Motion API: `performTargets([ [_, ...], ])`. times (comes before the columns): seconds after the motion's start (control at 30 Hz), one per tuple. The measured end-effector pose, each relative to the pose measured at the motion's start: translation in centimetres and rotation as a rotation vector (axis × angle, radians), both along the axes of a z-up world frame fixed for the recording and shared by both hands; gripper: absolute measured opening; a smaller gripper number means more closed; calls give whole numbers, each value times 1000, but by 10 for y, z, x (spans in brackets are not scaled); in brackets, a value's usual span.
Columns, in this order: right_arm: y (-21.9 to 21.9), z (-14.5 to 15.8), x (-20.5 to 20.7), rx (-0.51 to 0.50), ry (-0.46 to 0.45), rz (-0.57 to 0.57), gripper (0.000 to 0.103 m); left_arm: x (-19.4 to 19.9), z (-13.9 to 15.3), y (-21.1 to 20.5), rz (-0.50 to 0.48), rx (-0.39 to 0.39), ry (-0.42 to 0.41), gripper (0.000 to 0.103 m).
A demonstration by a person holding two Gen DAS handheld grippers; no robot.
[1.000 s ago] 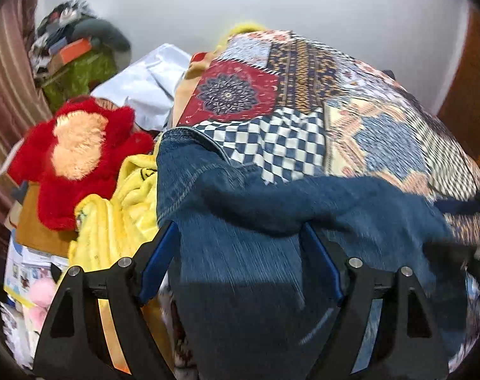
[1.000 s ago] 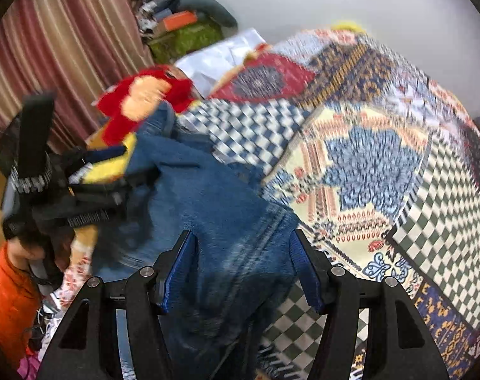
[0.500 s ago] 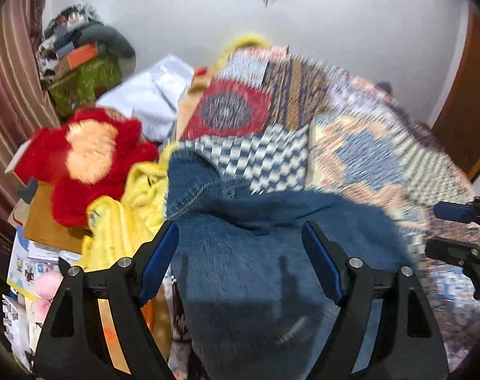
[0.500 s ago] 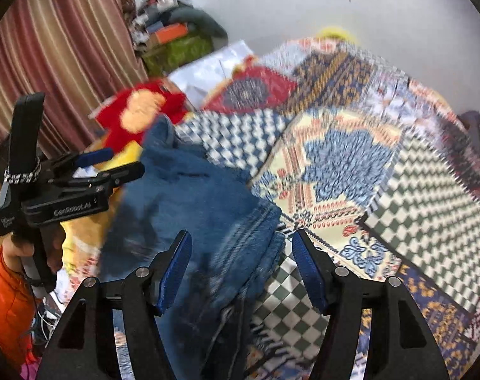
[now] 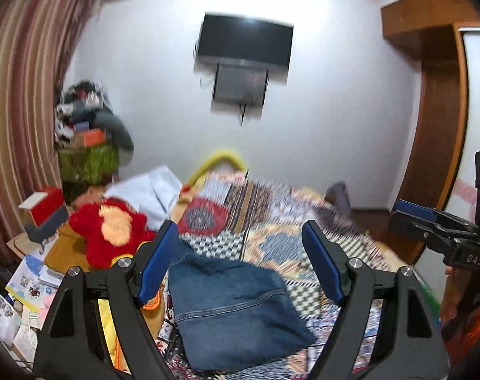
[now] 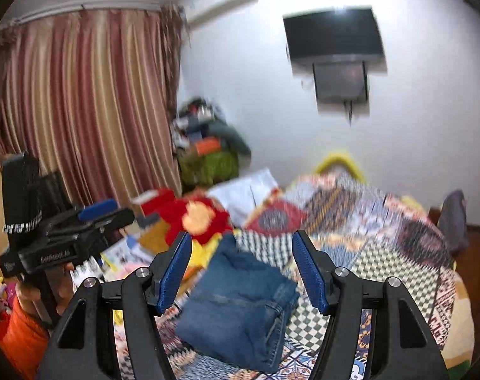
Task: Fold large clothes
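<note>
Folded blue jeans (image 5: 233, 310) lie as a compact stack on the patterned bedspread (image 5: 290, 247); they also show in the right wrist view (image 6: 240, 310). My left gripper (image 5: 240, 259) is open and empty, raised above and behind the jeans. My right gripper (image 6: 240, 269) is open and empty, also lifted clear of the jeans. The right gripper shows at the right edge of the left wrist view (image 5: 430, 224). The left gripper shows at the left of the right wrist view (image 6: 81, 221).
A red plush toy (image 5: 113, 231) and yellow cloth (image 6: 201, 253) lie left of the jeans. Papers and boxes (image 5: 34, 272) clutter the left side. A pile of things (image 5: 87, 133) stands by the striped curtain (image 6: 81, 110). A TV (image 5: 246, 44) hangs on the wall.
Both grippers have let go of the jeans and risen up and back. The jeans now rest folded on the bed, and the views tilt up toward the wall.
</note>
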State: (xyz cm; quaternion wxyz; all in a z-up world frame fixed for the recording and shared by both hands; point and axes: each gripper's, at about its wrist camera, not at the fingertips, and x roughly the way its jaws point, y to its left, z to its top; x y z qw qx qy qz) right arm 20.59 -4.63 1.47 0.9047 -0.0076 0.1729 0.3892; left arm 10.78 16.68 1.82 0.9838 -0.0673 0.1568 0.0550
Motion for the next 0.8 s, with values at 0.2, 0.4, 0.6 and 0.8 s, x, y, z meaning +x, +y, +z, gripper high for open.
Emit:
performTargets([
  [0.2, -31, 20, -72, 89, -103, -38, 63, -69, 16, -36, 29, 31, -129, 80],
  [0.4, -46, 16, -120, 108, -147, -90, 64, -108, 12, -60, 75, 54, -167, 82],
  [0.6, -54, 10, -145, 95, -131, -150, 85, -124, 5, -68, 134, 47, -163, 103],
  [0.8, -57, 6, -154, 90, -166, -211, 103, -125, 0, -66, 152, 21, -129, 103],
])
